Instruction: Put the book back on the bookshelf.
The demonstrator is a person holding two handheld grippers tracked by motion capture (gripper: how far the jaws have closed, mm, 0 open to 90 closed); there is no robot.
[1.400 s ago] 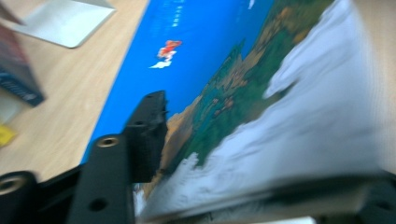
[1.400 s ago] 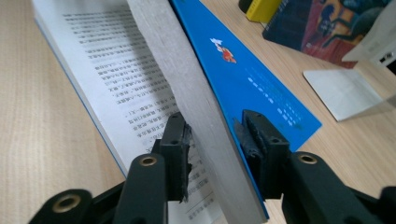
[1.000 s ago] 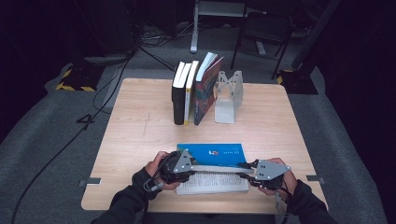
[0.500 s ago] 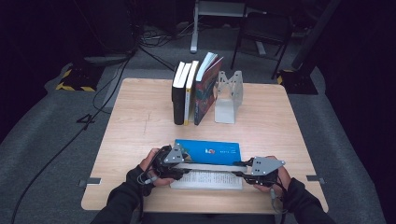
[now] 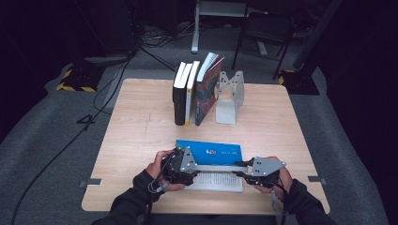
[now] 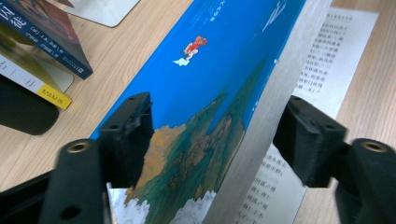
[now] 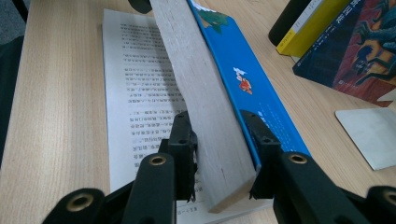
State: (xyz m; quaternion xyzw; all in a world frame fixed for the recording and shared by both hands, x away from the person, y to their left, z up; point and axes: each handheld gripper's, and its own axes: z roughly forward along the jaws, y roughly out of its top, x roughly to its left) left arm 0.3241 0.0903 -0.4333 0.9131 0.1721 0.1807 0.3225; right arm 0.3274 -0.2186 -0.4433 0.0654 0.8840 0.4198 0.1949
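Near the front edge of the desk (image 5: 141,117) the blue book (image 5: 211,152) stood partly open, its thick block of pages tipped up off one leaf lying flat. The right gripper (image 5: 244,169) was clamped on that block's end, apparently to steady it. The left gripper (image 5: 190,168) had just been opening; its jaws straddled the cover and page block without pressing. At the back edge, three books (image 5: 195,89) leaned beside a metal bookend (image 5: 228,96), probably the blue book's destination.
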